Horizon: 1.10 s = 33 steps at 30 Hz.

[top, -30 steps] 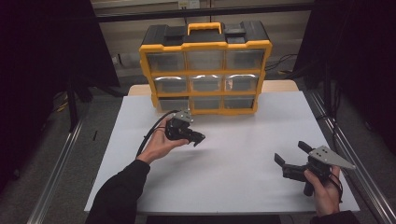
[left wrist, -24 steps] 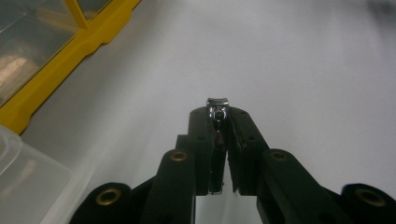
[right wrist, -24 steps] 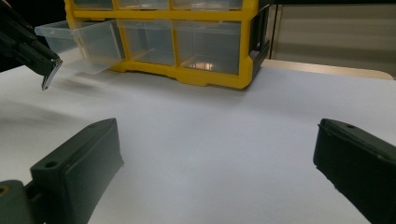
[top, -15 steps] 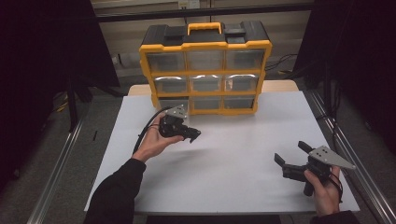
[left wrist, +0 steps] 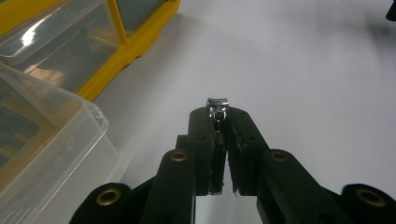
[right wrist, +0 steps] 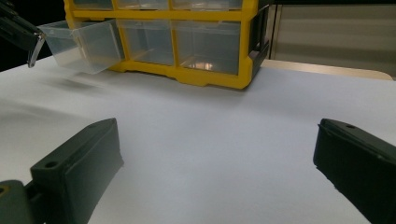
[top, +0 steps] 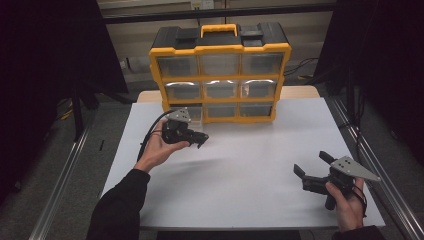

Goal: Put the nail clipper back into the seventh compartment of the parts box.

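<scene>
The left hand-held gripper (top: 201, 138) is clenched on a small shiny metal piece (left wrist: 217, 107) (it looks like a nail clipper, though too little of it shows to be sure), pinched between the jaw tips with its bright end poking out past them. It hangs above the white tabletop (top: 240, 175), just in front of the yellow drawer organizer (top: 220, 75), whose bottom-left clear drawer (right wrist: 81, 44) stands pulled out — likely the reason the piece is carried at this height, so it can clear the drawer's front wall and drop in. The right hand-held gripper (top: 312, 167) rests low near the tabletop's right edge, well apart, its jaws spread wide with nothing between them — seemingly parked out of the way.
</scene>
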### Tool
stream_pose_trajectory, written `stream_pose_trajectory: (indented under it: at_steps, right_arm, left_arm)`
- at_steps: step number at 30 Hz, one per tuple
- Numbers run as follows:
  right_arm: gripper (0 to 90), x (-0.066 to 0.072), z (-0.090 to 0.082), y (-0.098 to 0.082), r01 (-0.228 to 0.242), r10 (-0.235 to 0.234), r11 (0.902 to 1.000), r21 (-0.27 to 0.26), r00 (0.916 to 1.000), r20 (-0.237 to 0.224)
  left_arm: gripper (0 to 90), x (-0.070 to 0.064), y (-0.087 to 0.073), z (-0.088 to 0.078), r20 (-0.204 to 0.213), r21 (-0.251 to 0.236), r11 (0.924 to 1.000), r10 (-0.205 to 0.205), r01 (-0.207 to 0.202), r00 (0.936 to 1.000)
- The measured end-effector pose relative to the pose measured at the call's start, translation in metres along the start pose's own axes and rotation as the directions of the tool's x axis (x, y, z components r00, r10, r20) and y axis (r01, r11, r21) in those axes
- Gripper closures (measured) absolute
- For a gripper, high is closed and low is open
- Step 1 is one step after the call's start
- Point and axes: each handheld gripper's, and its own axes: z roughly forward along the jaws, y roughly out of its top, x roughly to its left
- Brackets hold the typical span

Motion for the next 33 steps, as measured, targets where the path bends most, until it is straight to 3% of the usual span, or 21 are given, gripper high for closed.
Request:
stream_pose_trajectory:
  at_steps: [6,18,30,33]
  right_arm:
    - [0.6,0.000,0.000,0.000,0.000,0.000,1.0000,0.000,1.0000,0.000]
    - [0.6,0.000,0.000,0.000,0.001,-0.001,1.0000,-0.001,1.0000,0.001]
    - [0.5,0.000,0.000,0.000,-0.002,0.002,1.0000,-0.001,1.0000,-0.001]
    - [0.6,0.000,0.000,0.000,0.000,0.000,1.0000,0.000,1.0000,-0.001]
  left_arm:
    - [80.4,0.005,-0.001,-0.015,-0.031,-0.011,0.9999,-0.013,0.013,0.9994]
    - [80.4,0.012,0.008,-0.040,-0.072,-0.030,0.9995,0.008,-0.010,0.9974]
    - [80.4,0.021,0.013,-0.050,-0.100,-0.054,0.9985,-0.011,0.006,0.9950]
    - [80.4,0.025,0.015,-0.053,-0.117,-0.038,0.9993,0.002,-0.006,0.9931]
